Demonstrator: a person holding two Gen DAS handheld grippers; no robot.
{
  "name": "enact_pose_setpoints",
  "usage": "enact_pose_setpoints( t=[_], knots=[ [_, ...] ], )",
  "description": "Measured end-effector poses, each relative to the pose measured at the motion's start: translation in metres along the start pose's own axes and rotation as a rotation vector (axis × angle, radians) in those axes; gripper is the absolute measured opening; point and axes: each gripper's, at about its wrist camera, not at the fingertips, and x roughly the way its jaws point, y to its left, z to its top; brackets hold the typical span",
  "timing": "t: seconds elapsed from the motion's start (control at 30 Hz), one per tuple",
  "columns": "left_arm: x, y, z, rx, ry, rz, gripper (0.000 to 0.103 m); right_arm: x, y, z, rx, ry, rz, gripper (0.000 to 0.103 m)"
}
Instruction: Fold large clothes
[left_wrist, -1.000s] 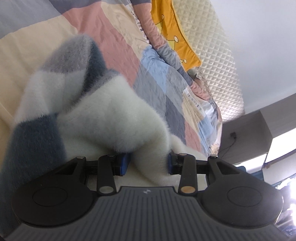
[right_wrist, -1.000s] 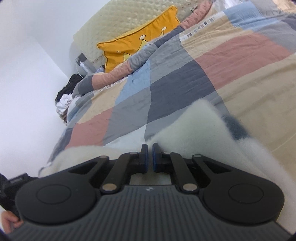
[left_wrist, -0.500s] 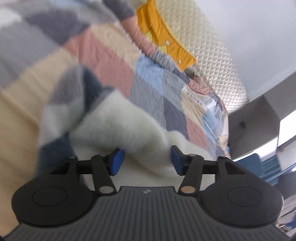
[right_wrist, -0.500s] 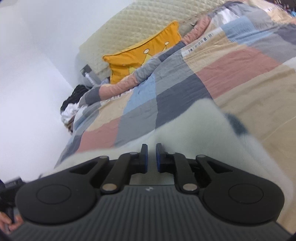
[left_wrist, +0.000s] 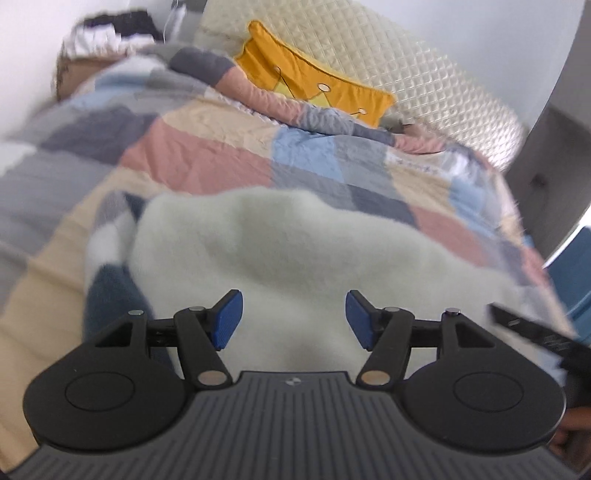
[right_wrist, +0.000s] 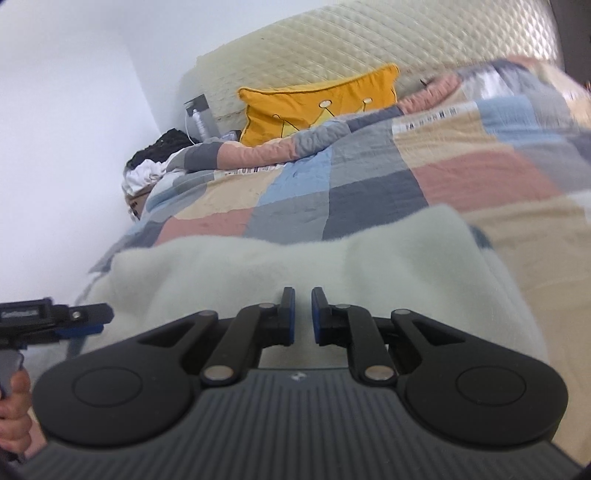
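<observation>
Both grippers hang above the same garment. Left gripper: the jaws stand wide apart and are opening; the blue pads touch nothing, and no fabric lies between them. Right gripper: the jaws are drawn almost together, with only a thin slit between the pads, and no cloth can be seen pinched in that slit.

The fleece garment lies directly below and ahead of the left jaws, apart from them. Its pale, fluffy face is uppermost and forms a rounded mound. On its left edge, patches of dark blue, white and grey show where the patterned side turns out. In the right wrist view the same fleece garment spreads wide under and in front of the near-closed jaws, its far edge running across the frame. Whether those fingertips rest on the pile cannot be told.

The garment rests on a patchwork quilt of pink, beige, light blue and grey squares that covers a bed. A yellow cushion with a crown motif leans against a cream quilted headboard at the far end. A heap of dark and white clothes lies beside the bed near a white wall.

The left gripper also appears at the left edge of the right wrist view, held by a hand.
</observation>
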Motion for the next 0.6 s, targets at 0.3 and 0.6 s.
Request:
enact_pose_setpoints(
  t=[0.3, 0.6],
  knots=[
    [0.038, -0.005, 0.0, 0.074, 0.027, 0.125, 0.067, 0.004, 0.018, 0.0, -0.077, -0.013, 0.095, 0.013],
    [0.072, 0.001, 0.004, 0.084, 0.045, 0.151, 0.069, 0.063, 0.005, -0.012, -0.017, 0.172, 0.097, 0.008]
  ],
)
